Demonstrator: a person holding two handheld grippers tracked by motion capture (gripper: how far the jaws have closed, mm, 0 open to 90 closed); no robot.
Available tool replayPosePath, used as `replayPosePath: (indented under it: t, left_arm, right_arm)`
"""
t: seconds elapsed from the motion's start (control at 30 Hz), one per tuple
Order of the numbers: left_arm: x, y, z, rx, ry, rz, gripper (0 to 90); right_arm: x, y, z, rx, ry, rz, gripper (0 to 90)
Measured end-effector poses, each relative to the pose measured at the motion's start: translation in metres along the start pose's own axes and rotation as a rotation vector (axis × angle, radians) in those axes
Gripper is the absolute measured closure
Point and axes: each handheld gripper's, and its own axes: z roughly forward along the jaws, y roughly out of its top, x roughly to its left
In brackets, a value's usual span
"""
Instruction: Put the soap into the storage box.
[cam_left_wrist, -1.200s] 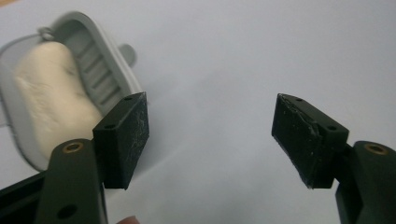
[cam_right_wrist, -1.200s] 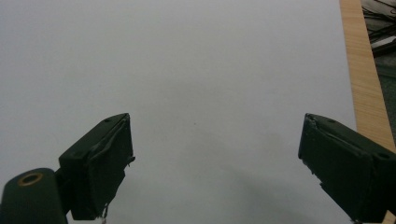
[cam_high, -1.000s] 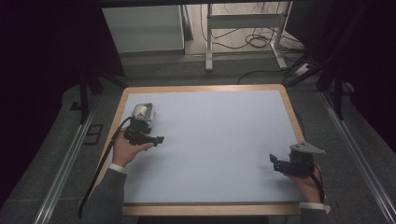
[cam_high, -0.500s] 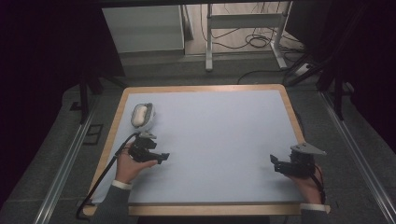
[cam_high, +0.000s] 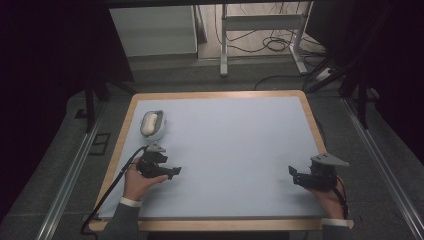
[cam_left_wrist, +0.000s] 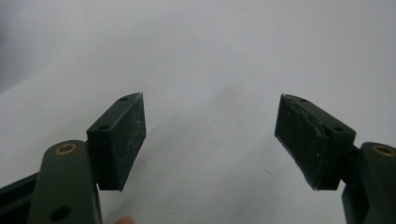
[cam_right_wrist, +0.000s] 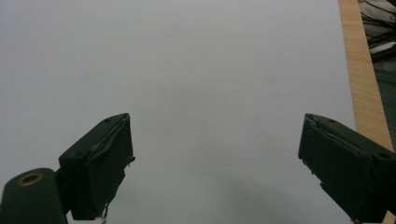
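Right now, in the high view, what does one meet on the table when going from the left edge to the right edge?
Small white oval object in a grey dish → black left gripper, jaws open → bare pale blue table mat → black right gripper with a grey three-cornered plate, jaws open.

Mat (cam_high: 230, 150) open — mouse (cam_high: 150, 123) blocks far-left corner

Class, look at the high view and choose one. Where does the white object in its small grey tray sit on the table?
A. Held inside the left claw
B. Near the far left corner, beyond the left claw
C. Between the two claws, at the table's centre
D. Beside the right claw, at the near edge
B: the white object lies in its tray near the far left corner, beyond the open, empty left claw.
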Motion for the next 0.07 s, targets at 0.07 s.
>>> replayPosePath:
  t: [0.07]
  left_arm:
    - [0.0007,0.001,0.0012,-0.003,-0.002,-0.003,25.1]
  right_arm:
    - [0.0013,0.0006,-0.001,-0.003,0.003,-0.003,10.0]
